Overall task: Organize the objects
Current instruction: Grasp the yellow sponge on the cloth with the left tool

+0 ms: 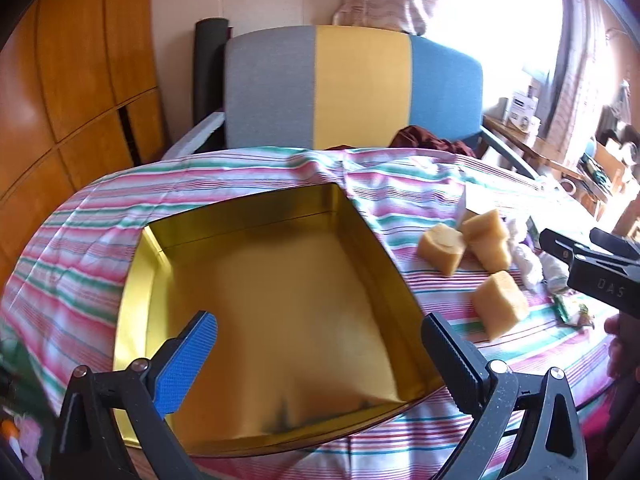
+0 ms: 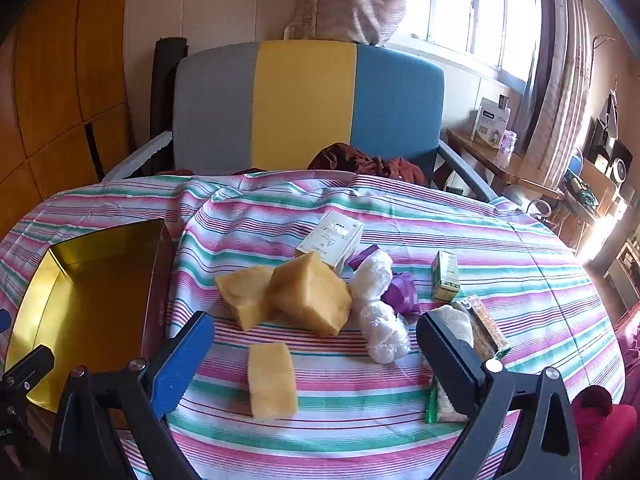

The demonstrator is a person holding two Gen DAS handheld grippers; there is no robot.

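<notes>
Nothing had yet been put away: the tin (image 1: 280, 300) lay empty on the left of the striped cloth (image 2: 500, 240), and every item still sat outside it. The left gripper (image 1: 320, 356) hung over the tin's near part, jaws spread wide and holding nothing. The right gripper (image 2: 314, 356) was just as wide and empty, tilted down over the nearest sponge (image 2: 272, 380). Beyond it lay two more sponges (image 2: 308, 296), touching, then white bundles (image 2: 376, 308), snack packets (image 2: 480, 328) and small boxes (image 2: 332, 240). Bare cloth around the lone sponge likely left room for the jaws. The tin's raised right wall (image 2: 158, 292) stood between the pile and its floor. A chair (image 2: 304, 104) closed the far edge.
</notes>
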